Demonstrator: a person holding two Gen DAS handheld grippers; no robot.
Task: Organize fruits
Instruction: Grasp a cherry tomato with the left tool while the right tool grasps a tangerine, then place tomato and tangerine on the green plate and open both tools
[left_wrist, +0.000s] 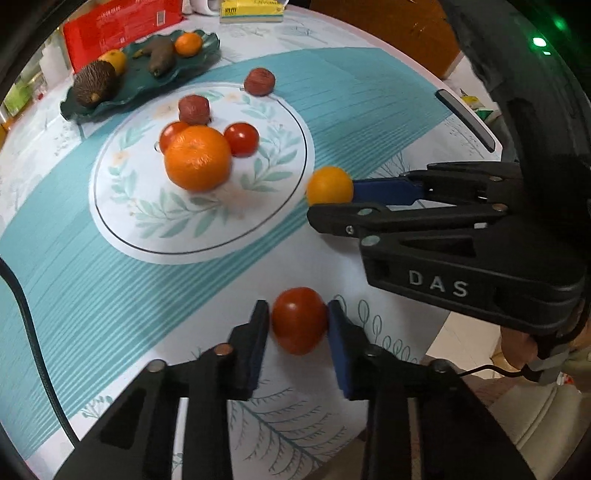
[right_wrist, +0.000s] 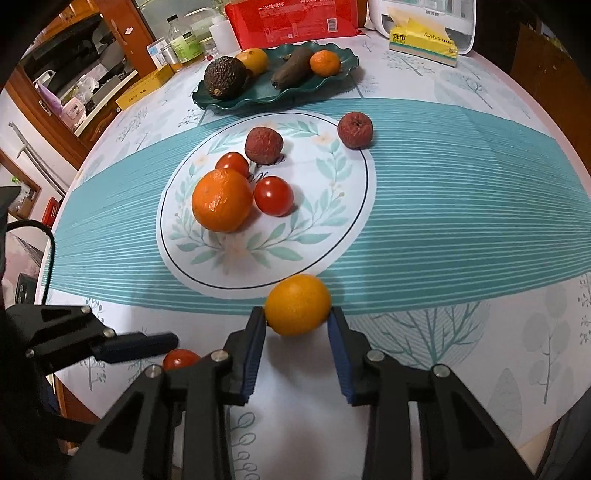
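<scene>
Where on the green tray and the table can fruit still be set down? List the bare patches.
Green tray: a bare patch at its right end, beyond the small orange; its left end is crowded by the avocado. Table: the striped band right of the wrinkled red fruit is bare. The leaf circle's middle is crowded.

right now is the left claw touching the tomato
Touching: the left wrist view shows both pads of the left claw pressed against the sides of the tomato.

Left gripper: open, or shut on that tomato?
Shut on it. The left gripper has both pads against the sides of the tomato, with no gap showing in the left wrist view.
</scene>
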